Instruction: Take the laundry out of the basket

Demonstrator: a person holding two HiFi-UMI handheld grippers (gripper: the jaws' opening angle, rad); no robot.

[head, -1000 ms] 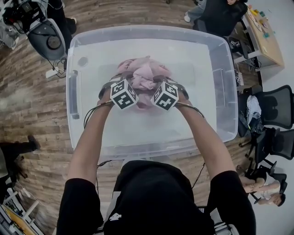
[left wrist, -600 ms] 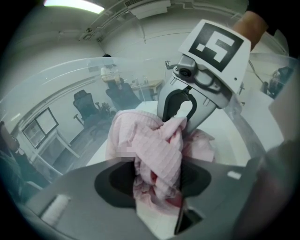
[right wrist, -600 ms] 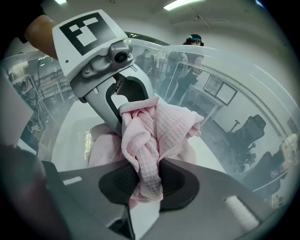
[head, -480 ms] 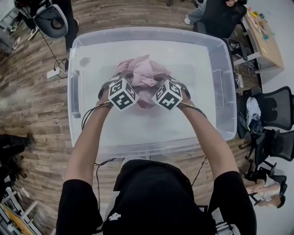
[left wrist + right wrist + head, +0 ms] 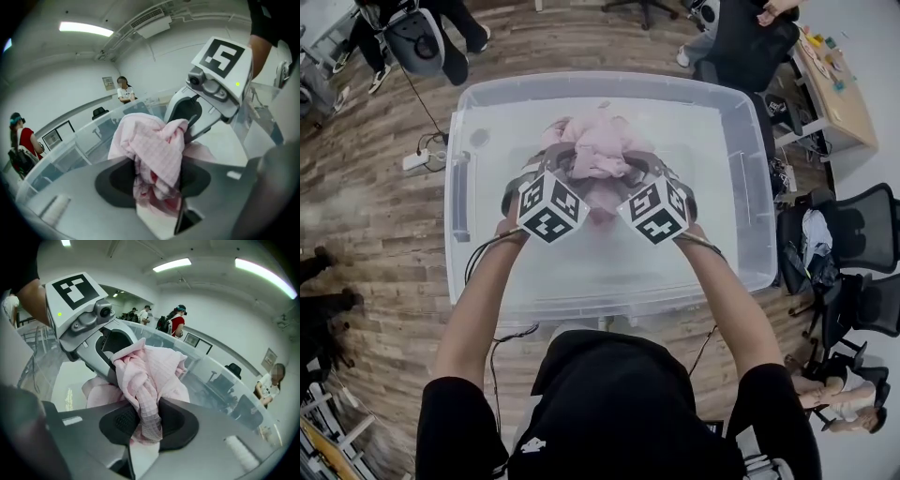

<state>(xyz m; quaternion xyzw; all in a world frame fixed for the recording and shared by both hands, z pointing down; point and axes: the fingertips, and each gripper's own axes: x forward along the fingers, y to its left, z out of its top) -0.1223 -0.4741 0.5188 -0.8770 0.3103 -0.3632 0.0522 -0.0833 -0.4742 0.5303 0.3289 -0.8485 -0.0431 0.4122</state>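
Observation:
A bundle of pink laundry [image 5: 598,155] hangs over the far half of the clear plastic basket [image 5: 457,202]. My left gripper [image 5: 565,161] grips its left side and my right gripper [image 5: 639,165] its right side. In the left gripper view the pink waffle cloth [image 5: 154,145] is pinched between my left gripper's [image 5: 157,176] pads, with the right gripper [image 5: 187,112] just beyond. In the right gripper view my right gripper [image 5: 143,420] clamps a fold of the cloth [image 5: 154,371]. Both pairs of jaws have just been closing on this cloth.
The basket stands on a wooden floor. Office chairs [image 5: 862,225] and a desk [image 5: 839,84] lie to the right. People stand past the far rim, next to a round device [image 5: 417,37]. A power strip [image 5: 417,159] lies left of the basket.
Both grippers have risen with the pink bundle, which now hangs higher above the basket's floor. The marker cubes look larger and sit a little further apart.

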